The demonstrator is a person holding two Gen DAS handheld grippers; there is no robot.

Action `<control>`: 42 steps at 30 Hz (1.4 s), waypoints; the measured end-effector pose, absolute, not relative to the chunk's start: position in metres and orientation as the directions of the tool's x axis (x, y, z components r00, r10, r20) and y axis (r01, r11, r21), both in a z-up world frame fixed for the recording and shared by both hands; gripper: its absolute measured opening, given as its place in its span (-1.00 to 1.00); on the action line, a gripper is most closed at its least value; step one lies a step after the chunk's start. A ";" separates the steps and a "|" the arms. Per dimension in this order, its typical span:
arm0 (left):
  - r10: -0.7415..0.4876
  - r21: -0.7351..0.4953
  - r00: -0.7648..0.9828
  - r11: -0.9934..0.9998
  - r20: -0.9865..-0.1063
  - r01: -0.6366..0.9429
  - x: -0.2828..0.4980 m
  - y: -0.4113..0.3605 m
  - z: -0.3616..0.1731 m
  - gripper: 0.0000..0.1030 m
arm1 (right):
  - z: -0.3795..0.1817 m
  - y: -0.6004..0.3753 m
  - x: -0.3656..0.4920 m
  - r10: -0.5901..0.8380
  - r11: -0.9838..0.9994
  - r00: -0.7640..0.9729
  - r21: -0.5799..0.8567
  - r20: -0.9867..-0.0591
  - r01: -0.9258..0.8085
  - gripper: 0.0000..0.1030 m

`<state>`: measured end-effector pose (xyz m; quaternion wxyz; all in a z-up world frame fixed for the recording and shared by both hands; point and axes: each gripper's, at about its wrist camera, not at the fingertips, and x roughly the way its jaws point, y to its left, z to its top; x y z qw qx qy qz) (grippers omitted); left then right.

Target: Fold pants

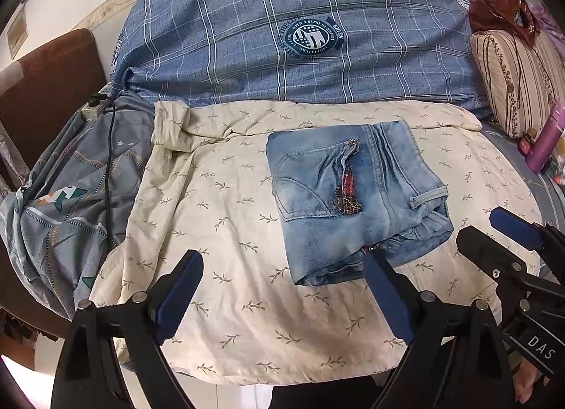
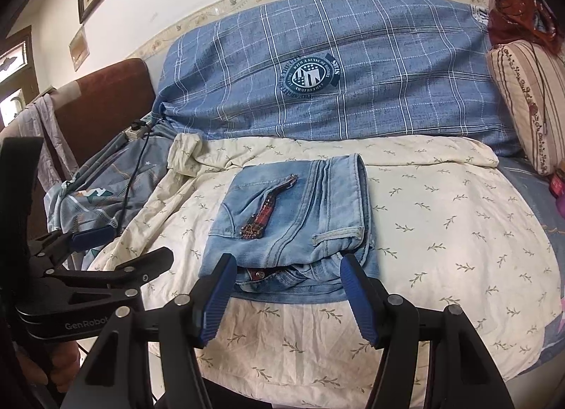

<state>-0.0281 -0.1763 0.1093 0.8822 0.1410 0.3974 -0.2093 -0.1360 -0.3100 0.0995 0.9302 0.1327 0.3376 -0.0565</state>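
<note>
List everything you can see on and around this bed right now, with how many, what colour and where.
folded jeans: one, light blue denim, centre of the cream sheet.
cream sheet: one, cream with small leaf sprigs, spread over the bed.
plaid quilt: one, blue with white checks and a round badge, along the wall behind.
grey bedding: one, grey-blue with a pattern, bunched at the left.
power strip: one, pale, with a black cable, left rear.
striped pillow: one, beige with brown stripes, right.
purple bottle: one, right edge.
brown headboard: one, left.
left gripper: one, black with blue pads, open, empty.
right gripper: one, black with blue pads, open, empty.
</note>
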 end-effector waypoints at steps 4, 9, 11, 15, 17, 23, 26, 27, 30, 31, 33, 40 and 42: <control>-0.260 0.071 0.577 0.870 -0.774 0.488 -0.023 -0.178 0.102 0.79 | 0.095 -0.311 -0.131 -0.008 0.958 0.761 0.213 -0.649 0.192 0.26; -0.257 0.070 0.559 0.865 -0.788 0.496 -0.017 -0.182 0.094 0.79 | 0.088 -0.315 -0.125 -0.005 0.956 0.748 0.218 -0.663 0.199 0.26; -0.253 0.071 0.552 0.864 -0.795 0.499 -0.015 -0.185 0.091 0.79 | 0.085 -0.317 -0.122 -0.002 0.954 0.744 0.222 -0.668 0.202 0.26; -0.249 0.073 0.543 0.861 -0.802 0.503 -0.010 -0.189 0.085 0.79 | 0.080 -0.320 -0.118 0.000 0.951 0.740 0.229 -0.673 0.208 0.26; -0.247 0.074 0.540 0.861 -0.805 0.504 -0.008 -0.191 0.084 0.79 | 0.079 -0.322 -0.115 0.000 0.950 0.738 0.230 -0.675 0.211 0.26; -0.243 0.079 0.542 0.860 -0.804 0.503 -0.003 -0.193 0.082 0.79 | 0.076 -0.327 -0.110 0.001 0.946 0.736 0.239 -0.677 0.218 0.26; -0.241 0.084 0.545 0.860 -0.803 0.504 -0.002 -0.194 0.083 0.79 | 0.076 -0.329 -0.108 0.001 0.945 0.737 0.241 -0.676 0.219 0.26; -0.242 0.084 0.545 0.859 -0.803 0.506 -0.001 -0.194 0.082 0.79 | 0.076 -0.329 -0.108 0.001 0.945 0.737 0.242 -0.675 0.220 0.26; -0.243 0.087 0.548 0.858 -0.800 0.507 0.000 -0.195 0.083 0.79 | 0.076 -0.329 -0.107 0.000 0.945 0.738 0.242 -0.675 0.220 0.26; -0.243 0.088 0.550 0.858 -0.799 0.506 0.000 -0.195 0.084 0.79 | 0.077 -0.329 -0.107 0.001 0.945 0.739 0.243 -0.674 0.220 0.26; -0.243 0.088 0.552 0.858 -0.798 0.506 0.000 -0.195 0.085 0.79 | 0.077 -0.330 -0.106 0.002 0.944 0.740 0.245 -0.672 0.219 0.26; -0.242 0.092 0.559 0.859 -0.793 0.504 -0.002 -0.194 0.088 0.79 | 0.081 -0.329 -0.108 0.001 0.945 0.748 0.246 -0.663 0.217 0.26; -0.243 0.093 0.562 0.859 -0.790 0.503 -0.005 -0.193 0.090 0.79 | 0.083 -0.328 -0.110 -0.002 0.945 0.751 0.244 -0.661 0.217 0.26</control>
